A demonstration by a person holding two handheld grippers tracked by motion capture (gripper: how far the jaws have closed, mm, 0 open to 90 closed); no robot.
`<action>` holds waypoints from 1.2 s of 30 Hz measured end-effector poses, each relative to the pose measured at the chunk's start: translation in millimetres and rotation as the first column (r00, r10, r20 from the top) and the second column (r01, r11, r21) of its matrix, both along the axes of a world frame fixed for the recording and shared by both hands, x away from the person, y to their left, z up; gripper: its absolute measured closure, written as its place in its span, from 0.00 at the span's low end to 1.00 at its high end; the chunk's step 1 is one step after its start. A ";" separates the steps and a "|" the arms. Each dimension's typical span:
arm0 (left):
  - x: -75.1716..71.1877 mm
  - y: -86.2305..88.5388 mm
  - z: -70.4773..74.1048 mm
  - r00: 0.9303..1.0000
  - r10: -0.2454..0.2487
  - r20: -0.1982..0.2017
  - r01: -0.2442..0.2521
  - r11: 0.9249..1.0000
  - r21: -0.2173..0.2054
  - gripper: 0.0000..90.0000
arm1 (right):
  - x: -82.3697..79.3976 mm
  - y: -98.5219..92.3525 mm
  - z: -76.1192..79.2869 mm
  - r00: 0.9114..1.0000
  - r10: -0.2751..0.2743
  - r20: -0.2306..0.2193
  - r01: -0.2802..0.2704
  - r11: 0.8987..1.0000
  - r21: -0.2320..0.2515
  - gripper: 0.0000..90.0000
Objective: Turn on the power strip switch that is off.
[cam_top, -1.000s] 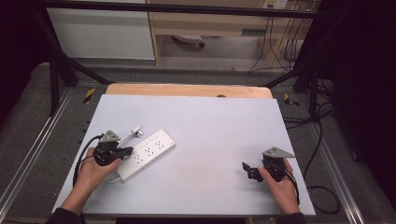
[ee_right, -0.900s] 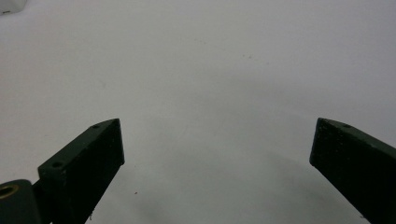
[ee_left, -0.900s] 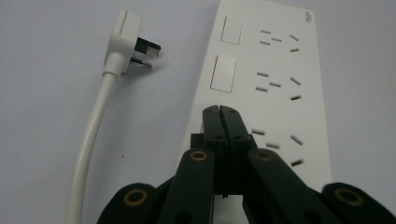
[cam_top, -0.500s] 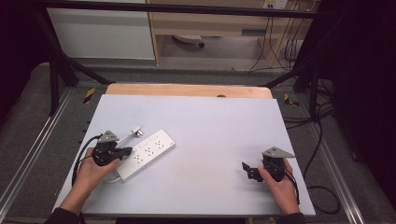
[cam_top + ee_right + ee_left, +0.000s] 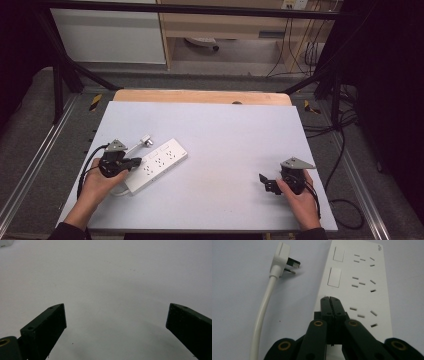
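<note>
White power strip (image 5: 156, 164) is lying at the worktop's (image 5: 225, 125) seven o'clock, its plug (image 5: 280, 258) loose at eleven o'clock of it. Left tool (image 5: 329, 300), jaws together, is touching its edge; right tool (image 5: 116, 317) is waiting apart. Pressing squarely is likely keeping the strip from skidding.

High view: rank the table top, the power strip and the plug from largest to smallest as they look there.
1. table top, by far the largest.
2. power strip, a long white bar near the left claw.
3. plug, a small white piece just beyond the strip.
</note>
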State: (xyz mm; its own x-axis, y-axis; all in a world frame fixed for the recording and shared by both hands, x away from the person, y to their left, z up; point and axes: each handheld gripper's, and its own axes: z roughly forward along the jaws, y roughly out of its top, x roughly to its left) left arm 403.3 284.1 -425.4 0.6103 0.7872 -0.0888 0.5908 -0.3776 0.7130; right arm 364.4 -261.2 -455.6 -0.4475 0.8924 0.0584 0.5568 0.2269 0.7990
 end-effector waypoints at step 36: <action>-1.3 -5.7 3.8 1.000 -0.020 -0.024 0.020 1.000 -0.003 1.00 | -0.1 -0.1 0.3 1.000 -0.001 0.001 0.001 1.000 0.003 0.04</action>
State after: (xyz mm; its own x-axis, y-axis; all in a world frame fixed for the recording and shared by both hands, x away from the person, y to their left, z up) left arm 402.0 278.4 -421.6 0.6239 0.7743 -0.1055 0.6000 -0.3882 0.6995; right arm 364.3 -261.2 -455.3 -0.4469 0.8925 0.0610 0.5564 0.2239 0.8002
